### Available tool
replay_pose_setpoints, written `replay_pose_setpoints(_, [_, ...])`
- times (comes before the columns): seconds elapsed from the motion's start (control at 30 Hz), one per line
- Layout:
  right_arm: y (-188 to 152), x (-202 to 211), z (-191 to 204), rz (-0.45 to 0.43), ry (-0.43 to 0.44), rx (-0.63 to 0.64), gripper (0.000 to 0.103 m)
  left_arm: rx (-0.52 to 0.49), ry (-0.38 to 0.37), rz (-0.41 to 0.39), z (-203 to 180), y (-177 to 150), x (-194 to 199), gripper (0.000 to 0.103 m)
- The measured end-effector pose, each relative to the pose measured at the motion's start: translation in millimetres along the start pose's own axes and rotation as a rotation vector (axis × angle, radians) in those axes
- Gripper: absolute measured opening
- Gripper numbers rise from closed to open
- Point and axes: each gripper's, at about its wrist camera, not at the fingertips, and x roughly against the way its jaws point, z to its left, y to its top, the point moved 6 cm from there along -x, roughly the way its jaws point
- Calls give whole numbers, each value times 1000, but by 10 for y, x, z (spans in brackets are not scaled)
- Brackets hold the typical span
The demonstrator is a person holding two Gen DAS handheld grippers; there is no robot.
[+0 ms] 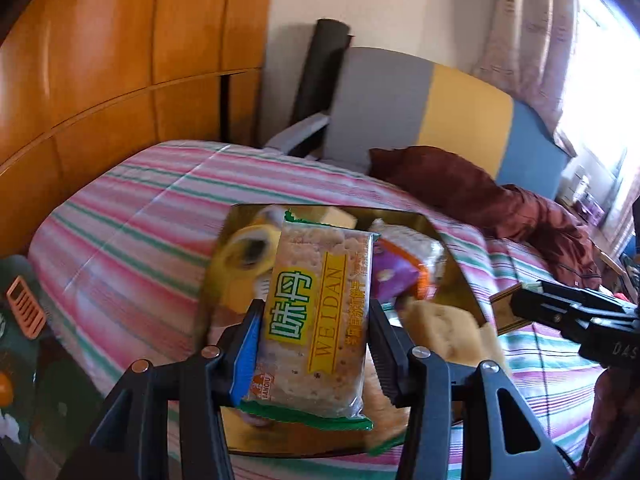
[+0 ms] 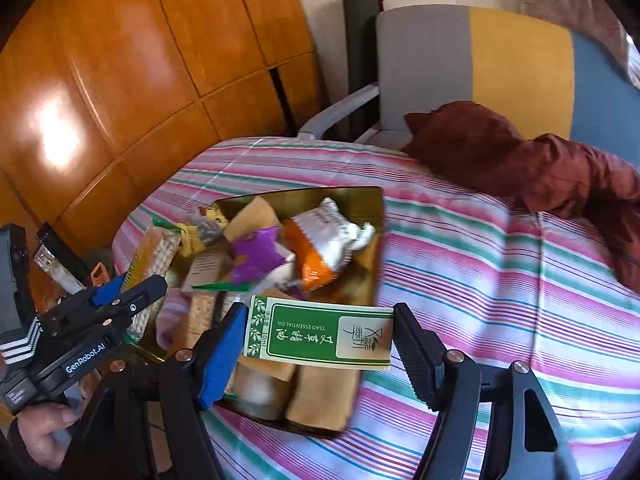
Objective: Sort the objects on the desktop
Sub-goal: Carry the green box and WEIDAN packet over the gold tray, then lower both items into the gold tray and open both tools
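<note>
left tool (image 1: 316,312) clamps cracker pack (image 1: 316,320); right tool (image 2: 318,332) clamps essential oil box (image 2: 320,332), both over gold tray (image 2: 360,200) for sorting.

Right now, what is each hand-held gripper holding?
Left hand-held gripper: closed on the cracker packet.
Right hand-held gripper: closed on the green essential oil box.

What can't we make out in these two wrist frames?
- Left wrist: most of the gold tray and the snacks in it, hidden behind the cracker packet held in the left gripper, and motion-blurred.
- Right wrist: tray items below the essential oil box in the right gripper, covered by it.
- Left wrist: the window side, washed out by glare.
</note>
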Motion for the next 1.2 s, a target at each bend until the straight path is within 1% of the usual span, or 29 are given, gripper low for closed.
replay_pose_setpoints(0.07, [44, -62, 54, -1, 6, 0, 73, 9, 7, 4, 55, -17, -9, 50])
replay_pose_setpoints(0.17, [101, -131, 111, -3, 16, 0, 73, -5, 23, -7, 58, -19, -9, 50])
replay_pose_setpoints(0.33, [195, -290, 136, 17, 24, -4, 73, -40, 22, -17, -60, 52, -73, 50])
replay_pose_setpoints(0.63, [311, -451, 74, 30, 18, -15, 73, -59, -3, -3, -261, 165, -301, 50])
replay_pose_setpoints(0.87, [290, -549, -12, 47, 8, -13, 73, -50, -5, 8, -301, 189, -422, 50])
replay_pose_setpoints(1.0, [234, -625, -13, 66, 27, 6, 73, -60, 2, 29, -334, 170, -539, 50])
replay_pose_setpoints(1.2, [229, -838, -31, 89, -8, 40, 73, -65, 27, 101, -322, 88, -890, 49])
